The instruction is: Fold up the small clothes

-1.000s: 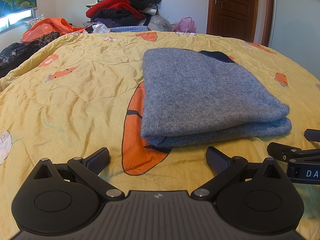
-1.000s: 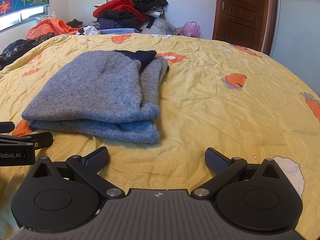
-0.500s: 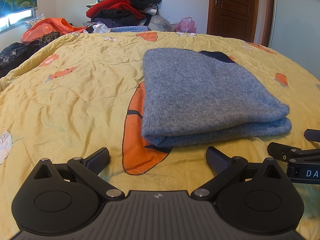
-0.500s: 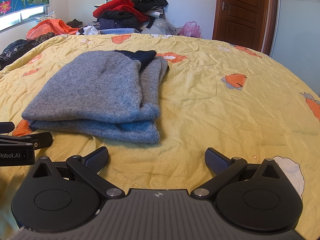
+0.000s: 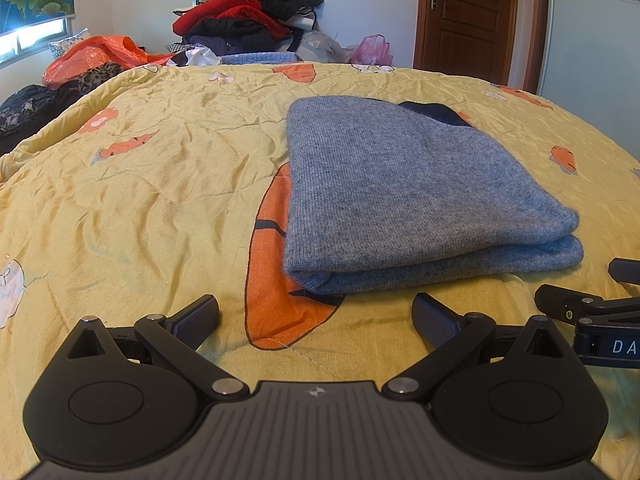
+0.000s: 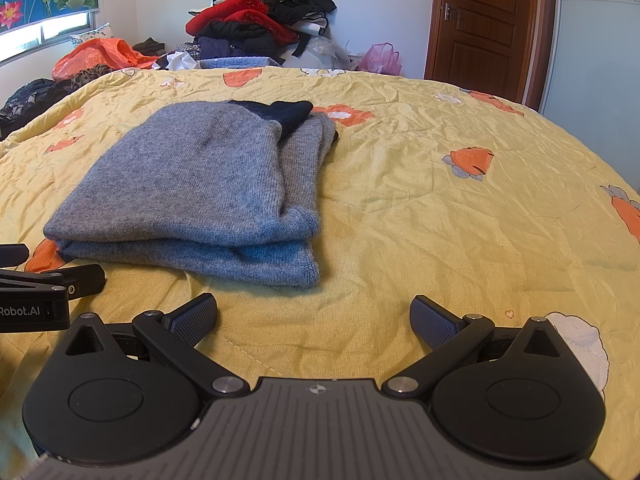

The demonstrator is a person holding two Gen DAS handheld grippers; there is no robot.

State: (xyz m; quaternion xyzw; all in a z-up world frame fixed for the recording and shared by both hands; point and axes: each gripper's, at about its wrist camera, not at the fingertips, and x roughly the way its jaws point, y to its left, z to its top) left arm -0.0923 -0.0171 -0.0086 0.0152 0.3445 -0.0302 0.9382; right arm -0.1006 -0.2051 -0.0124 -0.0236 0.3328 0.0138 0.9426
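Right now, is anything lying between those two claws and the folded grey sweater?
Nothing visible. Only bare yellow quilt lies between the open left claw and the grey sweater, and likewise ahead of the open right claw.

Two low bed-level views, shared sweater (image 5: 404, 184)

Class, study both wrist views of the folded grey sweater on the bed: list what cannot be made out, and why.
- Underside and inner layers of the grey sweater: both views, hidden by its top fold.
- Dark blue part: mostly covered by grey knit; what it is stays unclear.
- Right gripper: cut off by the left view's right edge.
- Clothes pile: items too tangled to tell apart.
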